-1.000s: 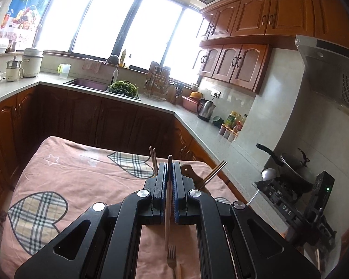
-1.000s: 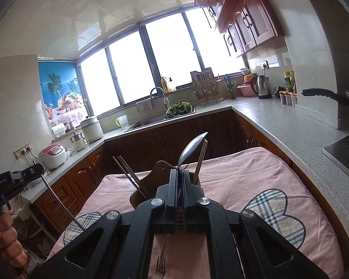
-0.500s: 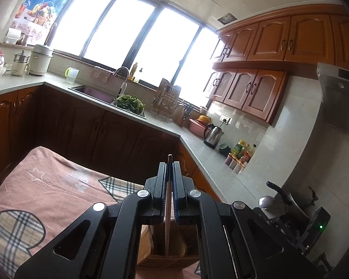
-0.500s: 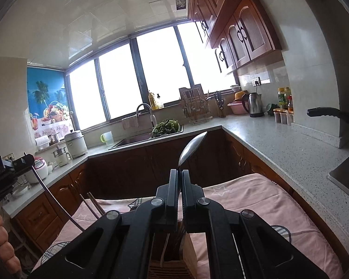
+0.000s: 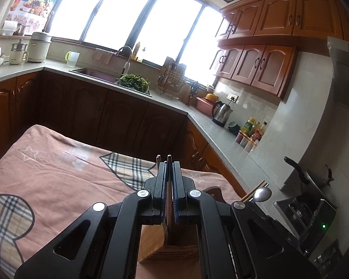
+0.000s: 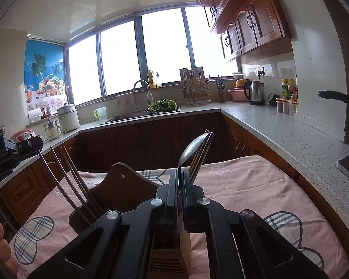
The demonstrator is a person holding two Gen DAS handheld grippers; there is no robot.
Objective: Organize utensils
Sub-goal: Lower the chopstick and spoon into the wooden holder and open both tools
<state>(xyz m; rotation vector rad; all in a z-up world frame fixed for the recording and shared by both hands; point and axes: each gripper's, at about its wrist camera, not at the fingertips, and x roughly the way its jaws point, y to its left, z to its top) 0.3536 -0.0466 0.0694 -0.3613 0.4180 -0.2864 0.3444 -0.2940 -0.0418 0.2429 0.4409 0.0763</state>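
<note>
My left gripper (image 5: 168, 165) is shut on a wooden-handled fork (image 5: 168, 200), held upright over the wooden utensil holder (image 5: 167, 251) on the pink tablecloth (image 5: 58, 176). My right gripper (image 6: 179, 173) is shut on a metal spoon (image 6: 193, 148), bowl up, over the same holder (image 6: 172, 248). Chopsticks (image 6: 76, 181) stand in the holder's left side, and another pair (image 6: 201, 155) stands behind the spoon. In the left wrist view the spoon's bowl (image 5: 262, 194) and chopstick tips (image 5: 253, 189) show at right. The fork's tines are hidden.
The holder's dark wooden back plate (image 6: 125, 183) rises behind the compartments. A grey countertop (image 6: 290, 137) runs along the right with a kettle (image 6: 256, 93) and jars. A pan handle (image 6: 337, 97) sticks out at far right. The left gripper's body (image 6: 9, 151) sits at the left edge.
Both grippers have come over the utensil holder and lowered with their utensils. The fork's lower end has gone down into the holder, and its tines have dropped out of sight.
</note>
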